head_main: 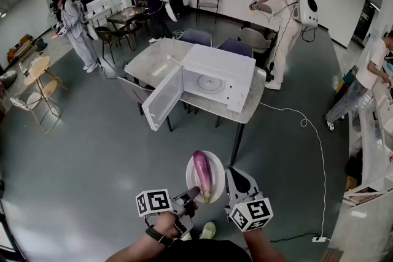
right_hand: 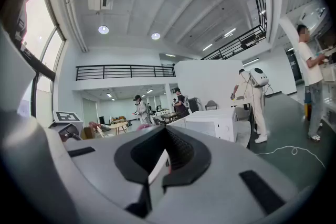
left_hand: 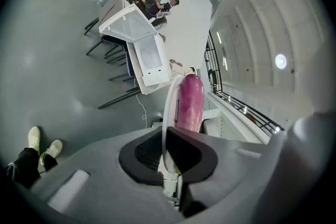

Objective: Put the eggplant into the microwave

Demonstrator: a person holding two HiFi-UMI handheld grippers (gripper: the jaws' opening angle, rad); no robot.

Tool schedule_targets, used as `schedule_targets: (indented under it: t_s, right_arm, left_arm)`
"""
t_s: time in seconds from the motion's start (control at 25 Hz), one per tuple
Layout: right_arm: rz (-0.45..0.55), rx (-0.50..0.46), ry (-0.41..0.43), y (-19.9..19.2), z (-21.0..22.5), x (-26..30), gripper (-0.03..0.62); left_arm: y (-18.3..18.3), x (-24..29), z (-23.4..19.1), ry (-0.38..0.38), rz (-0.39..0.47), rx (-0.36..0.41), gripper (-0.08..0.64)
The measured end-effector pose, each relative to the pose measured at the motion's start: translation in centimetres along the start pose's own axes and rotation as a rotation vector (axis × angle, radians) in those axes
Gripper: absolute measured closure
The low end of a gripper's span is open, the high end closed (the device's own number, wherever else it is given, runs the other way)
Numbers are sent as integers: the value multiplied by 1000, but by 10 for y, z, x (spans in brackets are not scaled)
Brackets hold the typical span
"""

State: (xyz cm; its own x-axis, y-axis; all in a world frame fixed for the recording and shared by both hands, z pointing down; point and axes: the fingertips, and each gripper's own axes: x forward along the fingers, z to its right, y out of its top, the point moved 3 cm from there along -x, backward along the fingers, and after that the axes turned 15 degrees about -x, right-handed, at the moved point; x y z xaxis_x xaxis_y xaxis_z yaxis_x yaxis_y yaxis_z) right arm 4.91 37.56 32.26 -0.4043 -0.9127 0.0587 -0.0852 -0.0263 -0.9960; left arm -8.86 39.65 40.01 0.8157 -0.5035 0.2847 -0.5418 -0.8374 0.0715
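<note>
Eggplant [head_main: 203,175], glossy purple, loose on round white plate [head_main: 218,172]; left gripper [head_main: 189,194], right gripper [head_main: 230,181] jaws clamp rim. Tilt could roll it off.

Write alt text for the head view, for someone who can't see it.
The left gripper and right gripper clamp a white plate carrying a purple eggplant, seen from above. Ahead, a white microwave stands on a table with its door open; several people work in the hall behind.
</note>
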Motion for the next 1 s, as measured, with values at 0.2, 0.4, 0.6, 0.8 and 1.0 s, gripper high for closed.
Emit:
schedule_targets:
  t_s: [0.2, 0.4, 0.6, 0.8, 1.0]
  right_arm:
    - [-1, 0, -1, -3, 1, 1, 591]
    - [3, 8, 2, -2, 0, 0, 591]
    - [17, 61, 30, -2, 3, 1, 591]
    - [26, 81, 26, 0, 7, 0, 591]
    - [60, 82, 32, 5, 13, -1, 590]
  left_arm:
    - [-1, 3, -2, -2, -7, -1, 540]
    - [-1, 2, -1, -3, -1, -1, 540]
    - [0, 6, 2, -6, 8, 5, 540]
    - [1, 11, 7, -11, 21, 14, 540]
    - [-1, 20, 10, -13, 25, 20, 540]
